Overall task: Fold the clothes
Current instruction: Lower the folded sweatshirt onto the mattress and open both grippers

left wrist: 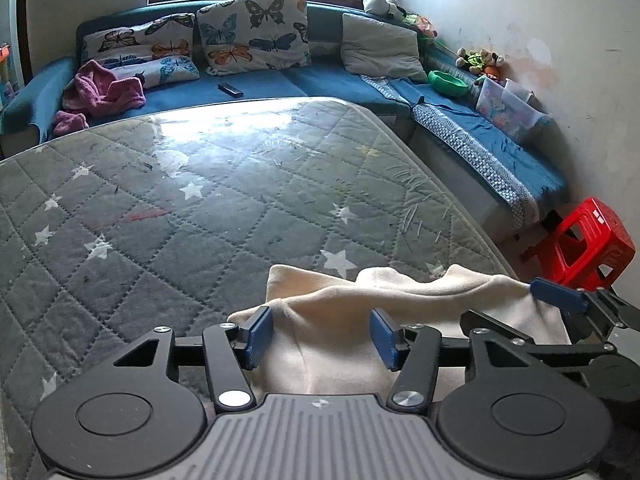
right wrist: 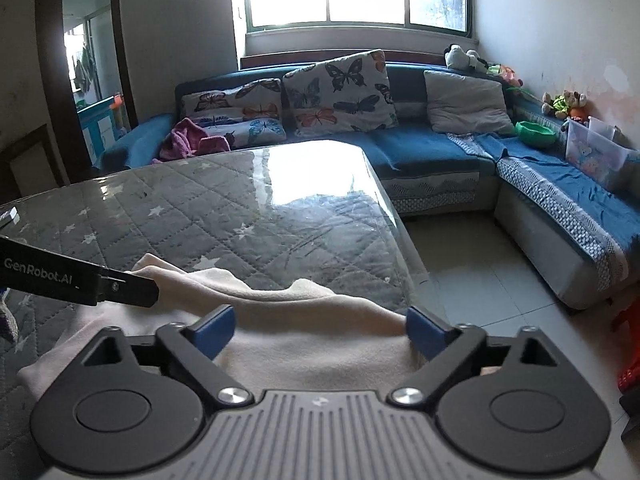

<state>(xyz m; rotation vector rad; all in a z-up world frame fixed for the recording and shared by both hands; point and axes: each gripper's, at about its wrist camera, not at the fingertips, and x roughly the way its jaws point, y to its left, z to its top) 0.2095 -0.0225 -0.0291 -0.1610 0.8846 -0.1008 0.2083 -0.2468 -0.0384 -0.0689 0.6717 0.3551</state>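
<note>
On quilted table [left wrist: 168, 216], rumpled cream garment [left wrist: 340, 344]

We see a cream fleece garment [left wrist: 340, 332] lying rumpled, partly folded, at the near edge of the quilted star-print tabletop [left wrist: 200, 208].

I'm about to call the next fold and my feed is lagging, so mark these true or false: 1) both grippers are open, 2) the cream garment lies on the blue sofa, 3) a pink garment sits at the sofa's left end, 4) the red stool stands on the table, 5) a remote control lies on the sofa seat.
1) True: the left gripper and right gripper both stand open over the cream garment, pads not pressing it.
2) False: it lies on the quilted star-pattern table.
3) True: the pink garment is bunched there on the blue sofa.
4) False: the red stool stands on the floor beside the table.
5) True: the remote control.
</note>
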